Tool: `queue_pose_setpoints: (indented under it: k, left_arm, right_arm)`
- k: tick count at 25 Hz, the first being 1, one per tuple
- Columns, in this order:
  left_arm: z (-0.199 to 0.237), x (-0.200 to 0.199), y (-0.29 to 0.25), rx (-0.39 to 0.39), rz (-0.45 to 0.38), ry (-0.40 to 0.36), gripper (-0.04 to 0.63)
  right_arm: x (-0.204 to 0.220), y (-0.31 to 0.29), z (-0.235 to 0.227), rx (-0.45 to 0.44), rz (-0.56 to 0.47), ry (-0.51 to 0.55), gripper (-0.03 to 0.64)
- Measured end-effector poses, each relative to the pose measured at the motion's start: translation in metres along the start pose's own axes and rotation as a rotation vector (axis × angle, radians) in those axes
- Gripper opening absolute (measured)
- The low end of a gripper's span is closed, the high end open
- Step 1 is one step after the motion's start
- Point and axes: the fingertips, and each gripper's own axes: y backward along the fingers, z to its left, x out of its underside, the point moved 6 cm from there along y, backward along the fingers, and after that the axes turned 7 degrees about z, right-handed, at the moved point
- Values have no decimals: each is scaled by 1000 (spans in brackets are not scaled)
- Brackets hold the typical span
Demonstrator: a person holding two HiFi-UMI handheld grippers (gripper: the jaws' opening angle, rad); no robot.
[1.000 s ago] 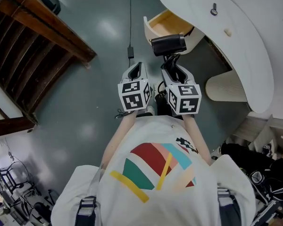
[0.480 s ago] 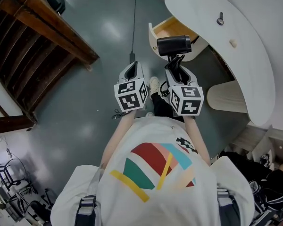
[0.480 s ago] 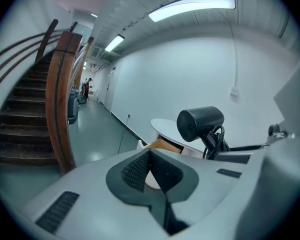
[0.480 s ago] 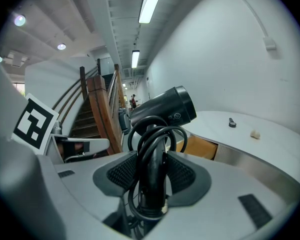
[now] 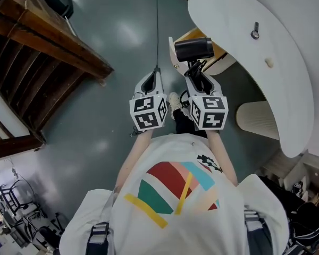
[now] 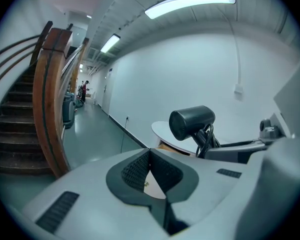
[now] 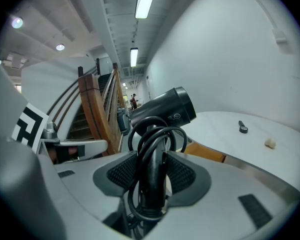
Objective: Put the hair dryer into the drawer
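A person in a white shirt (image 5: 175, 195) with a coloured print stands on a grey floor (image 5: 111, 47) beside a curved white table (image 5: 239, 47), holding a two-jaw gripper in each hand. The right gripper (image 5: 195, 74) is clamped on the handle of a black hair dryer (image 5: 193, 49). Its dark ribbed pads (image 7: 124, 173) press the handle from both sides in the right gripper view, and the dryer's cord (image 7: 140, 149) is looped in coils round that handle. The dryer stands upright out of the jaws, its barrel (image 7: 162, 111) lying crosswise at the top. From the head view the barrel hangs over the open drawer (image 5: 173, 51), which is pulled out from under the table's rim and shows a pale wooden inside. How high the barrel hangs above the drawer cannot be told. The left gripper (image 5: 157, 74) is just beside the right one and level with it. Its jaws are drawn together at the tips with nothing between them, as the left gripper view shows (image 6: 150, 156). That view also catches the dryer (image 6: 192, 123) to its right, above the drawer's wooden lining (image 6: 172, 148). Two small objects, one dark (image 5: 254, 32) and one pale (image 5: 268, 62), sit on the tabletop, well apart from the drawer. A wooden staircase (image 5: 48, 47) rises at the left of the scene.
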Motion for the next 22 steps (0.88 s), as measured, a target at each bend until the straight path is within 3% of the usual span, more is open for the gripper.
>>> queue_pose_setpoints:
  k: [11,22]
  left_arm:
    - [11,-70,-82,-6,-11,-38,15]
    - [31,-126,-151,-48,-43,-8,15]
  right_arm:
    - [-65,-76,-31,-21,25,17,193]
    - [-125,-133,-70,-25,6,60,192]
